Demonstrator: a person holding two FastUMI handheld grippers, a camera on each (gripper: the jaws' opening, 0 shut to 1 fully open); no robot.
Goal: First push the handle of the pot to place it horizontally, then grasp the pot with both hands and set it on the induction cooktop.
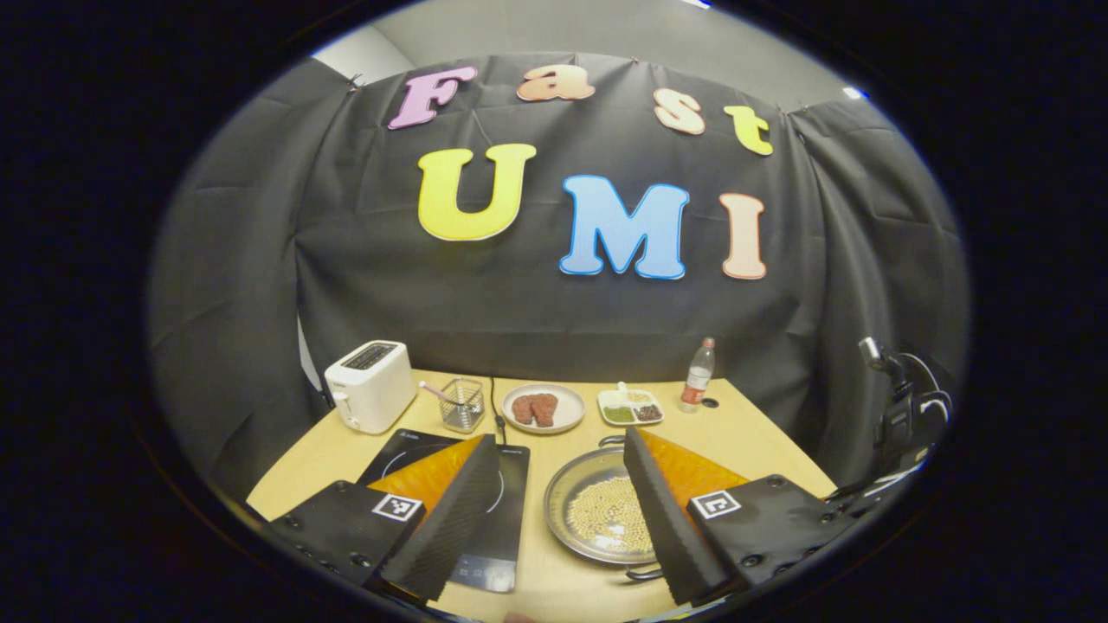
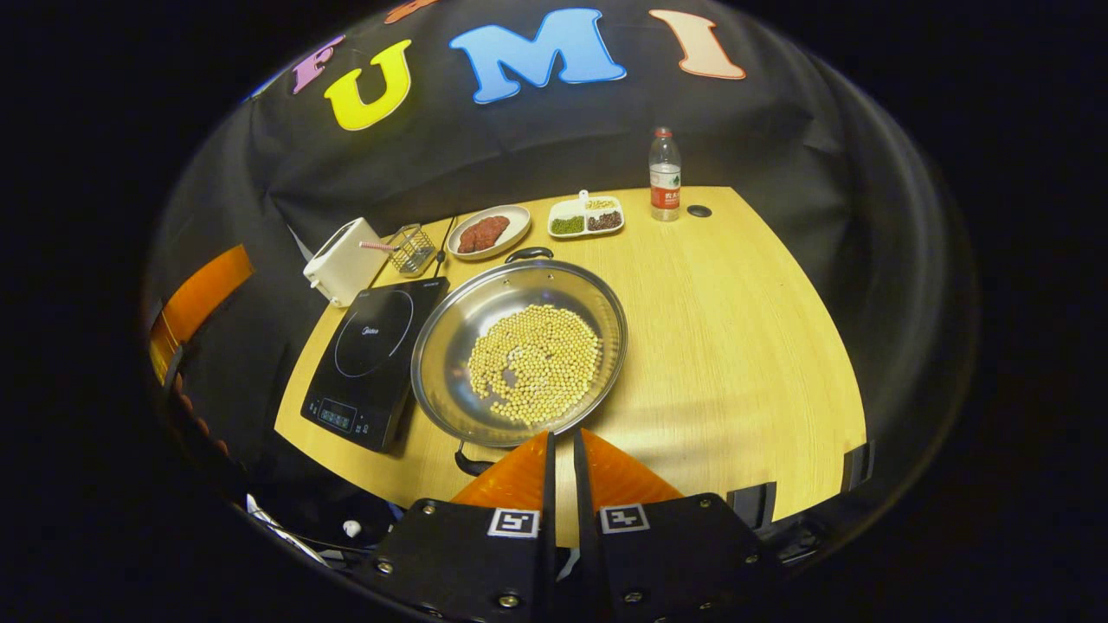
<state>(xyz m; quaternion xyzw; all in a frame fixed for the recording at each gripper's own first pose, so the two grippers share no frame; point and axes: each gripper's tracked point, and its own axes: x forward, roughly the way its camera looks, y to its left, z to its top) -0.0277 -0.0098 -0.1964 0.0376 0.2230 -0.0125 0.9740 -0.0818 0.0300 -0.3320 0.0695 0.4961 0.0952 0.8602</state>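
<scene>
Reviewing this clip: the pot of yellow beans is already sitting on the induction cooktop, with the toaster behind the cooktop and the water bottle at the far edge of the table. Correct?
Not quite. The pot rests on the bare table, just right of the induction cooktop, as the right gripper view shows. The rest holds: the toaster stands behind the cooktop and the water bottle at the far edge.

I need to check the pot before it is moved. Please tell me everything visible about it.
The pot is a wide, shallow, shiny metal pan with two dark loop handles, one far, one near. Yellowish beans cover its bottom. It sits flat on the wooden table, just beside the induction cooktop. No hand-held gripper touches it.
</scene>
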